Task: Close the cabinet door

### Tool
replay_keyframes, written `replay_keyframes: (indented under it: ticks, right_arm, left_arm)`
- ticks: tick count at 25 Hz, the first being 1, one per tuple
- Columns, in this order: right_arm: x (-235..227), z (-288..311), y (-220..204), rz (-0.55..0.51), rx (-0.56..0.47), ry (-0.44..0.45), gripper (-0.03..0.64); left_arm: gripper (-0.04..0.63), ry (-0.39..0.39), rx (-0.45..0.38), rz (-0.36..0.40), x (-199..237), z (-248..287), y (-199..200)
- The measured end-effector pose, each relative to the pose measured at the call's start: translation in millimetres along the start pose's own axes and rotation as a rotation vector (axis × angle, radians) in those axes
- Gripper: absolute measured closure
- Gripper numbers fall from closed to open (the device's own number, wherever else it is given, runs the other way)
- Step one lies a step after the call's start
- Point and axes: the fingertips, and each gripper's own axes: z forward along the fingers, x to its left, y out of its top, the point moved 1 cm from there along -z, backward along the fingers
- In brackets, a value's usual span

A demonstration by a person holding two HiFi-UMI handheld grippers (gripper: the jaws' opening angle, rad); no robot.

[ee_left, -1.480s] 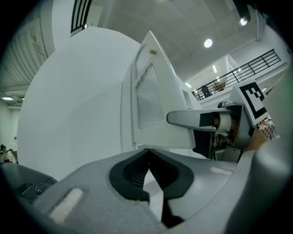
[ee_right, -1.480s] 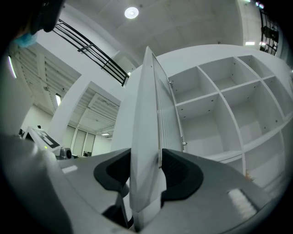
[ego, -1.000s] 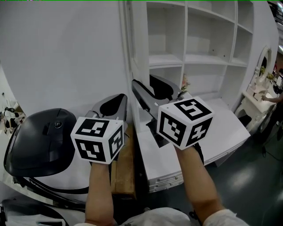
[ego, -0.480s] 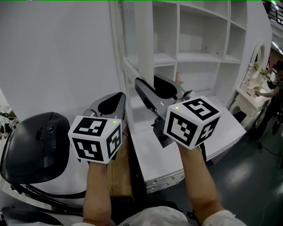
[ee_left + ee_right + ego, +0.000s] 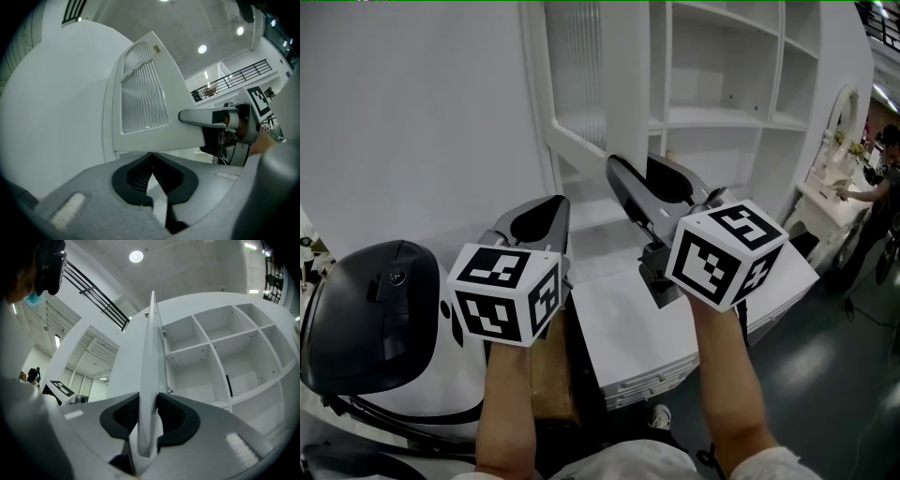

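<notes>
The white cabinet door, with a ribbed glass panel, stands ajar in front of the open shelves. My right gripper reaches up to the door's lower free edge. In the right gripper view the door edge runs between the jaws of the right gripper; they are closing and both pads touch it. My left gripper hovers left of the door with its jaws shut and nothing between them. In the left gripper view the door face rises just beyond the left gripper, apart from it.
A rounded black-and-white machine sits at lower left. The cabinet's white base counter juts out under the right hand, with a wooden block beside it. A person stands by a small white table at far right.
The door has swung rightward toward the shelves, showing more of its ribbed panel. My right gripper moved right with it and its jaws narrowed on the edge. The left gripper stayed close beside it.
</notes>
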Motion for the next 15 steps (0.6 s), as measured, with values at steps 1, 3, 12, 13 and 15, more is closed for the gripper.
replay_keyframes:
  ticks: [1,3,12,13,15]
  right_arm:
    - [-4.4,-1.2,0.6,0.000,-0.001,-0.002,0.518]
    - [-10.9,-2.6,1.3,-0.001,-0.002,0.003,0.522]
    - [-38.8,-8.0,2.0,0.012,-0.008,0.030,0.534]
    - [-41.6,-8.5,2.4,0.015,-0.010,0.034,0.534]
    - [-47.7,-9.4,2.7,0.018,-0.010,0.039,0.535]
  left_arm:
    - [0.595,-0.002,0.001,0.003,-2.6,3.2,0.3]
    - [0.595,-0.003,0.002,0.008,-6.6,9.5,0.8]
    - [0.595,0.010,0.006,0.011,-21.3,36.6,0.9]
    - [0.595,0.010,0.008,0.011,-23.2,40.0,0.0]
    - [0.595,0.014,0.008,0.011,-25.9,46.0,-0.1]
